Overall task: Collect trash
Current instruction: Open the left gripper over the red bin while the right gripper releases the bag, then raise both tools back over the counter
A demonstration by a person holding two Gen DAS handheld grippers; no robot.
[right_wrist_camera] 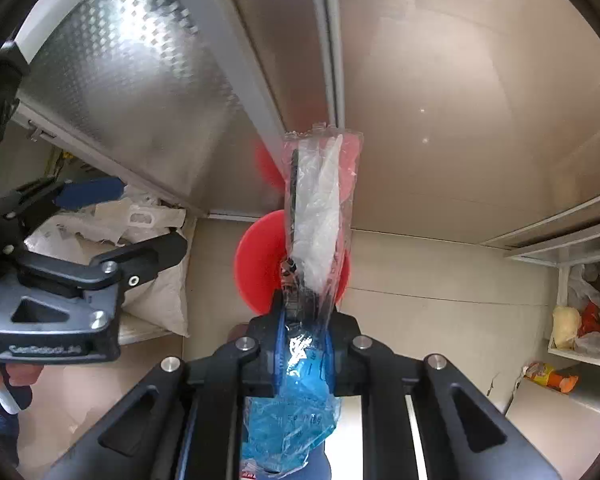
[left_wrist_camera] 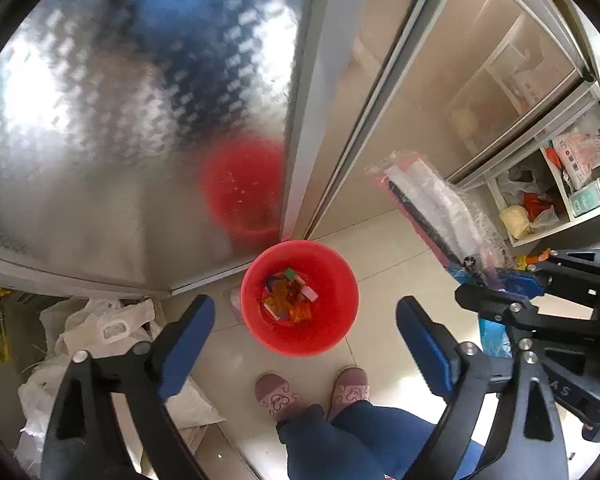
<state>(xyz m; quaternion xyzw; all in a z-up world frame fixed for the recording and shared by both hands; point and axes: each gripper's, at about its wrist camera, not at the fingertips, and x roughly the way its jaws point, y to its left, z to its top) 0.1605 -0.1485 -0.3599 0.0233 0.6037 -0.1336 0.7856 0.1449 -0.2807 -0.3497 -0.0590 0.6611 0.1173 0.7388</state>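
Plastic packet held over a red bucket

Right gripper clamps the plastic packet; left gripper gapes empty, red bucket at twelve o'clock.

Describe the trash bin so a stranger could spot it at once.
Find the shiny patterned metal door. On the tiled floor at its lower corner stands the red bucket, round and open-topped. Nothing else there is bright red with colourful wrappers inside.
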